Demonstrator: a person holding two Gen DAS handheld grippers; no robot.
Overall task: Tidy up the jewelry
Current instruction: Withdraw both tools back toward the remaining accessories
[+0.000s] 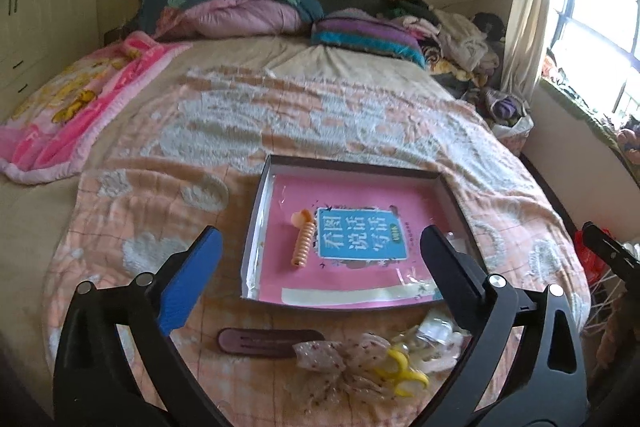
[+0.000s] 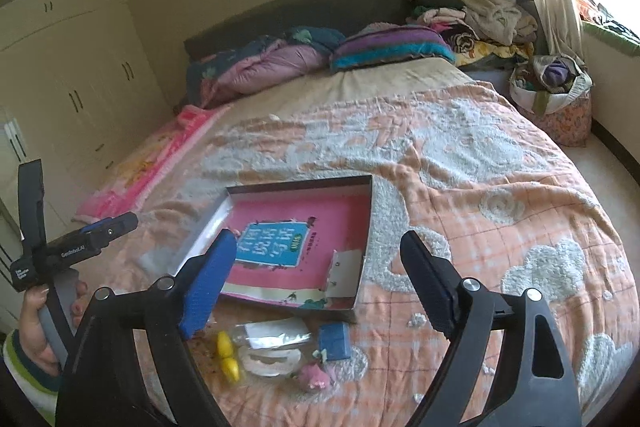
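A shallow grey box (image 1: 352, 163) lies on the bed with a pink and blue book (image 1: 360, 235) flat inside it. An orange spiral hair tie (image 1: 302, 245) rests on the book. My left gripper (image 1: 320, 231) hangs open above the box's near edge, with nothing between its fingers. In the right wrist view my right gripper (image 2: 318, 235) is also open and empty over the same box (image 2: 366, 223). A small clear clip (image 2: 344, 273) lies in the box's near right corner. In front of the box lie a maroon hair clip (image 1: 272, 341), a spotted fabric bow (image 1: 332, 359) and a yellow clip (image 1: 400, 371).
A plastic packet (image 2: 272, 343), a small blue block (image 2: 336, 341) and a pink item (image 2: 314, 379) lie beside the loose pieces. A hand (image 2: 36, 323) holds the left gripper's body (image 2: 76, 247) at far left. Pillows and piled clothes sit at the bed's head.
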